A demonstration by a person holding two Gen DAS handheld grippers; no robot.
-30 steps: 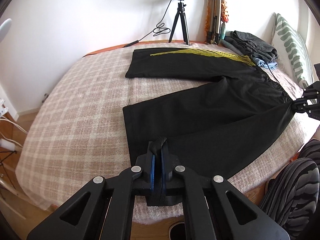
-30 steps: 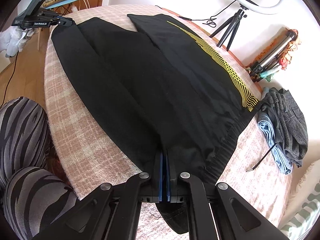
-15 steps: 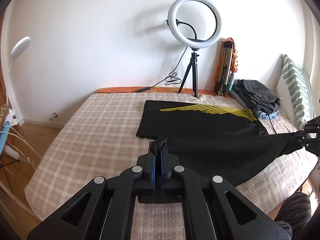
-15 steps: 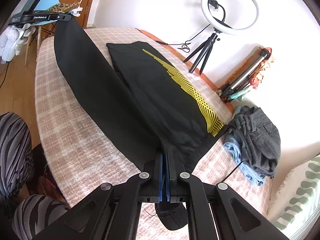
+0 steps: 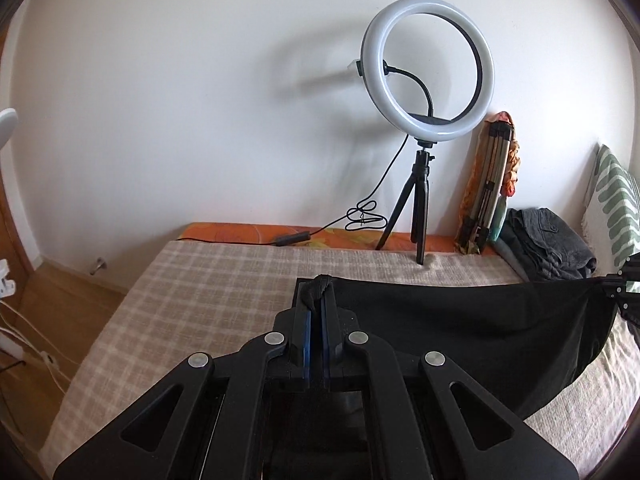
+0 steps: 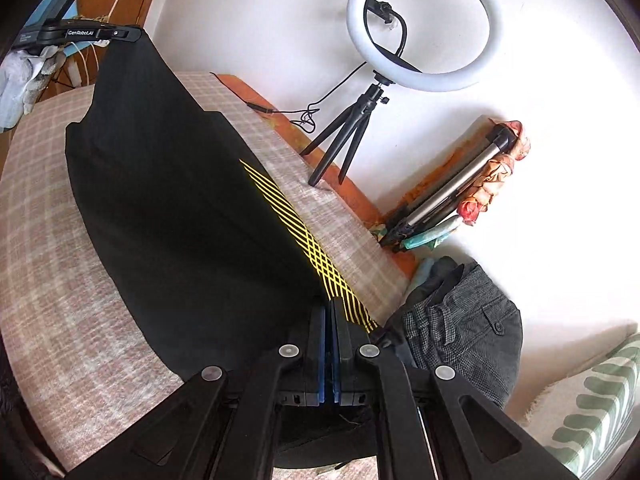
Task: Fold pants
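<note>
The black pants (image 6: 180, 208) with a yellow line pattern (image 6: 316, 260) lie on the plaid bed (image 6: 36, 208). My left gripper (image 5: 318, 300) is shut on the hem of one leg (image 5: 460, 320) and holds it lifted above the bed. My right gripper (image 6: 330, 316) is shut on the waistband end of that leg. The held leg hangs stretched between both grippers over the other leg. The left gripper also shows at the top left of the right wrist view (image 6: 120, 33), and the right gripper at the right edge of the left wrist view (image 5: 620, 292).
A ring light on a tripod (image 5: 426, 80) stands at the bed's far edge with its cable (image 5: 360, 220). A folded tripod (image 5: 488, 184) leans on the wall. A pile of grey clothes (image 6: 460, 320) and a green patterned pillow (image 5: 616, 200) lie at the right.
Both grippers have lifted the near leg off the bed and carried it toward the far leg with the yellow pattern. The lifted cloth now covers most of that leg.
</note>
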